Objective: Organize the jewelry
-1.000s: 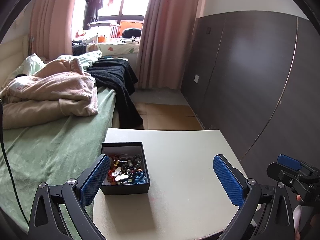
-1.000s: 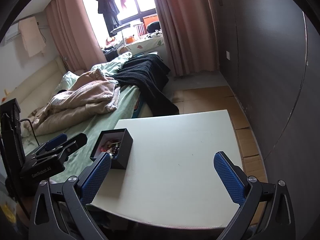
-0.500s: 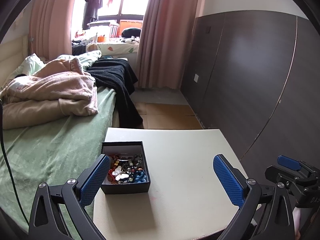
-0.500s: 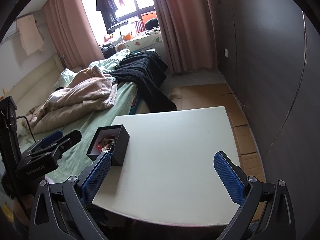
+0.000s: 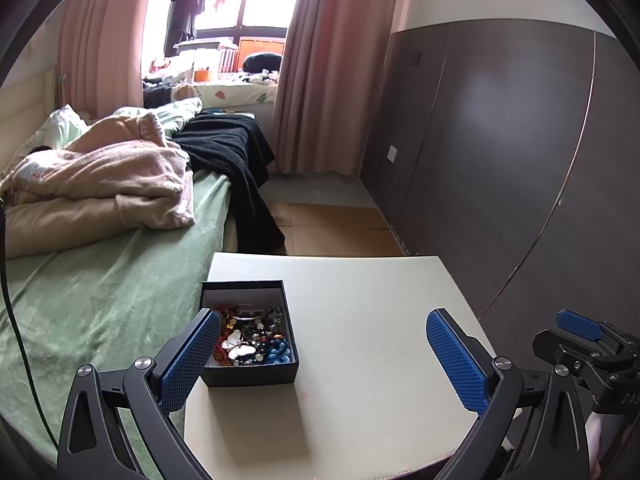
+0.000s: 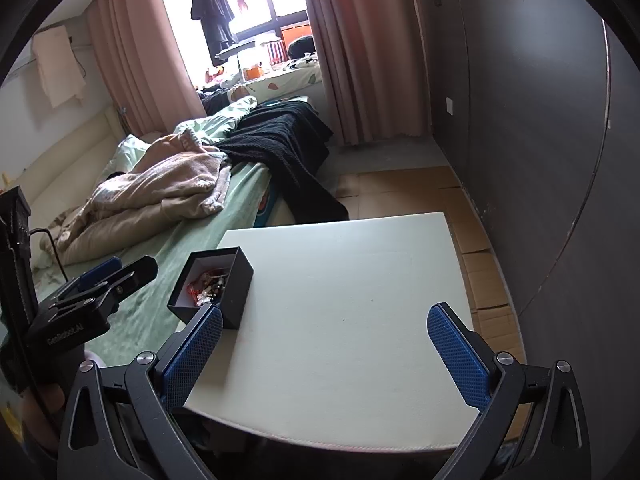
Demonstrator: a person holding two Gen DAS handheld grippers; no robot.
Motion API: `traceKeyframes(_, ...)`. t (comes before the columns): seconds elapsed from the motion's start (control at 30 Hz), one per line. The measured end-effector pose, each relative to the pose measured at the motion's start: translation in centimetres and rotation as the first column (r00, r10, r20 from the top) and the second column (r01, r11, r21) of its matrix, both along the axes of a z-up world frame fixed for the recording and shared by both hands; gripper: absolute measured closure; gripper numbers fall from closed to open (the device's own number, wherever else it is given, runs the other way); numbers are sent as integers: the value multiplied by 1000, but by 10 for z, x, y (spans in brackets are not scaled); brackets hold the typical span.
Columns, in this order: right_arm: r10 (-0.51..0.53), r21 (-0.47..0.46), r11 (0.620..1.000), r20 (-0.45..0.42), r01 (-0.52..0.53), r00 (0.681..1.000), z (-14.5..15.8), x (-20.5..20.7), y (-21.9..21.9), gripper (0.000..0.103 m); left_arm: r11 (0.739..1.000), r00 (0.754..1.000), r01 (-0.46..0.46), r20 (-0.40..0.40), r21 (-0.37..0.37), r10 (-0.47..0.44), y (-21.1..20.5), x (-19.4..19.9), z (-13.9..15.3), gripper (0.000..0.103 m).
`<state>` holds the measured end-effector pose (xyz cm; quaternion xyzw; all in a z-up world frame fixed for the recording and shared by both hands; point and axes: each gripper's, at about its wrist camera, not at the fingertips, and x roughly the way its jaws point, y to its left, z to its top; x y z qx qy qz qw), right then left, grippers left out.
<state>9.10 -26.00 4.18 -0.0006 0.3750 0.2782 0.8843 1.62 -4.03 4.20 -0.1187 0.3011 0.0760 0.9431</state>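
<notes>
The open black box (image 5: pixel 249 334) sits near the worktop's (image 5: pixel 360 380) left edge, full of tangled beads (image 5: pixel 256 340). Both hand-held grippers, left (image 5: pixel 324 356) and right (image 6: pixel 326 354), hang wide apart, empty. The beads look light, slippery and snag-prone; pinch one strand.

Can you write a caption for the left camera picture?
Open left gripper hovers over a black box of jewelry on a white table.

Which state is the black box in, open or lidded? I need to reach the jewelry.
Open: the black box has no lid, and the jewelry inside is exposed.
</notes>
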Motion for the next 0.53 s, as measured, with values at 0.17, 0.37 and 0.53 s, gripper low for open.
traceKeyframes(0.17, -2, 0, 1000, 0, 2, 1000, 0, 0, 0, 0, 1000, 1000, 4, 4, 4, -4, 0, 0, 0, 0)
traceKeyframes(0.37, -3, -8, 1000, 0, 3, 1000, 0, 0, -1, 0, 999, 1000, 19, 24, 25, -20, -4, -3, 3, 0)
traceKeyframes(0.53, -8, -9, 1000, -2, 8, 1000, -1, 0, -1, 0, 999, 999, 27, 22, 30, -28, -5, -3, 4, 1)
